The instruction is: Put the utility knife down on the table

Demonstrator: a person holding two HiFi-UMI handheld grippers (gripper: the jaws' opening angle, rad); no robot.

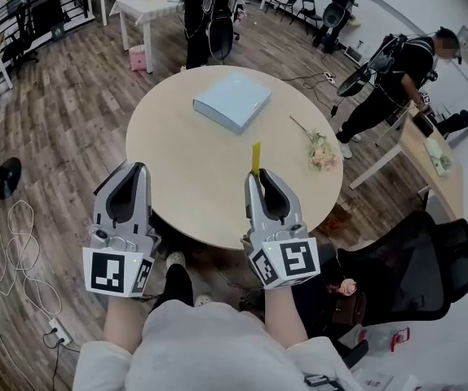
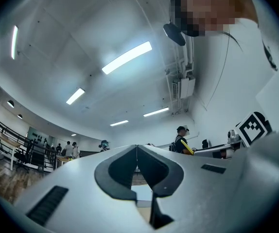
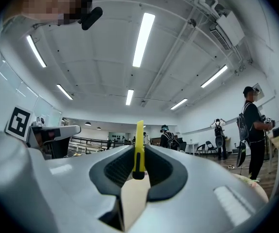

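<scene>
The near half of the table point(image 1: 193, 177) lies bare (box point(image 1: 232, 100) and flowers point(image 1: 322, 151) stand farther off)

**Both tools held out side by side, low in front of the body**

The left tool point(image 1: 139, 169) points forward with its jaws pressed together and nothing between them. Its marker cube point(image 1: 117, 271) faces up toward the head camera, and the left forearm point(image 1: 122, 324) runs straight back from it. The right tool point(image 1: 258, 175) sits level with the left and well apart from it. Its jaws are clamped on a yellow utility knife point(image 1: 256, 156) that sticks out past the tips, and the right forearm point(image 1: 283, 316) runs back behind it.
</scene>
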